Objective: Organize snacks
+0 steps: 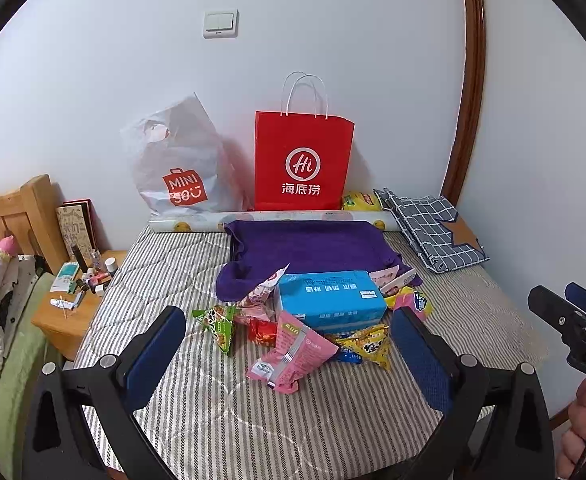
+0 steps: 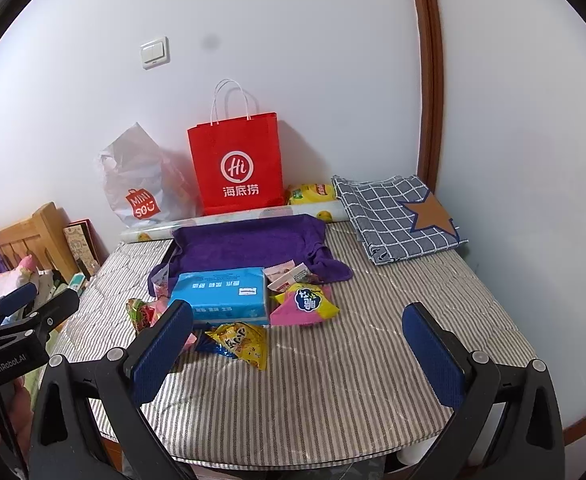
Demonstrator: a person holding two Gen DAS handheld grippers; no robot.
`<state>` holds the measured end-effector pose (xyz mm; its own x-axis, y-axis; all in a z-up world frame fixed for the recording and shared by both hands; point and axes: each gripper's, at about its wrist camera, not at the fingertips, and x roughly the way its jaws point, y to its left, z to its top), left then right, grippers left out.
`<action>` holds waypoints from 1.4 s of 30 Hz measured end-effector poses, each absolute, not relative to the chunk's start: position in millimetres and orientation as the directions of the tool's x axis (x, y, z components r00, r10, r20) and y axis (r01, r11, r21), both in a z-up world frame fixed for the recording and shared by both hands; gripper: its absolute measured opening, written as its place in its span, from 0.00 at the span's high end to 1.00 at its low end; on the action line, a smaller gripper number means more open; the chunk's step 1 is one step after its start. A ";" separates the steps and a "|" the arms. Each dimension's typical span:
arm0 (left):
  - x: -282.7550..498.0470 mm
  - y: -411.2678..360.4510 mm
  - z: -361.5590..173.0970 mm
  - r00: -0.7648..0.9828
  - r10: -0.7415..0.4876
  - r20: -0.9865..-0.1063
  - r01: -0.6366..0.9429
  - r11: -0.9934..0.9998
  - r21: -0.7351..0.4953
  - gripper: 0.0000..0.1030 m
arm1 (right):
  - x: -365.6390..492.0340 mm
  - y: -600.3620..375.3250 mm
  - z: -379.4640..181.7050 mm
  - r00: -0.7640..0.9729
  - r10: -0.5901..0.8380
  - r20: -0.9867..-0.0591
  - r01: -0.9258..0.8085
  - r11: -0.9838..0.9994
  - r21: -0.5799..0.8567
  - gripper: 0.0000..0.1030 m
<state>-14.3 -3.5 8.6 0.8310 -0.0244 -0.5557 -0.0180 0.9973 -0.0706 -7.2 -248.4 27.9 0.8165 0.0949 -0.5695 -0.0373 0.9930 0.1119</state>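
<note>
Left wrist view: left gripper (image 1: 289, 354) is held with jaws wide and empty over the striped counter (image 1: 165, 268), framing the snack pile (image 1: 293, 328) as if lined up for a first pick. A pink packet (image 1: 293, 354) lies nearest, the blue box (image 1: 331, 300) just behind at 12 o'clock.

Right wrist view: right gripper (image 2: 299, 344) is held jaws wide, empty, the pile sitting at 11 o'clock. The red paper bag (image 2: 239, 168) is stood against the wall, a likely destination.

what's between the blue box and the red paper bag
A purple towel, then a printed roll at the red paper bag's foot; blue box nearest. Right wrist view.
</note>
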 end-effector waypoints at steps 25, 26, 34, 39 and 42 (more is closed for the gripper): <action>-18.8 -6.1 7.5 0.831 -0.032 -0.556 -0.011 0.997 -0.074 0.00 | -11.0 -248.4 29.1 0.825 0.101 -0.557 -0.044 0.992 0.115 0.00; -18.7 -6.5 7.5 0.830 -0.032 -0.557 -0.010 0.997 -0.072 0.00 | -11.1 -248.9 29.4 0.825 0.105 -0.556 -0.045 0.992 0.120 0.00; -19.0 -6.4 8.4 0.830 -0.028 -0.557 -0.011 0.998 -0.065 0.00 | -12.2 -246.9 31.1 0.828 0.109 -0.550 -0.050 0.991 0.121 0.00; -18.5 -6.2 9.3 0.832 -0.028 -0.553 -0.013 0.997 -0.071 0.00 | -10.6 -245.1 31.3 0.827 0.107 -0.553 -0.051 0.992 0.116 0.00; -18.3 -6.4 9.3 0.831 -0.028 -0.556 -0.011 0.998 -0.067 0.00 | -11.1 -244.1 31.8 0.827 0.109 -0.551 -0.055 0.992 0.115 0.00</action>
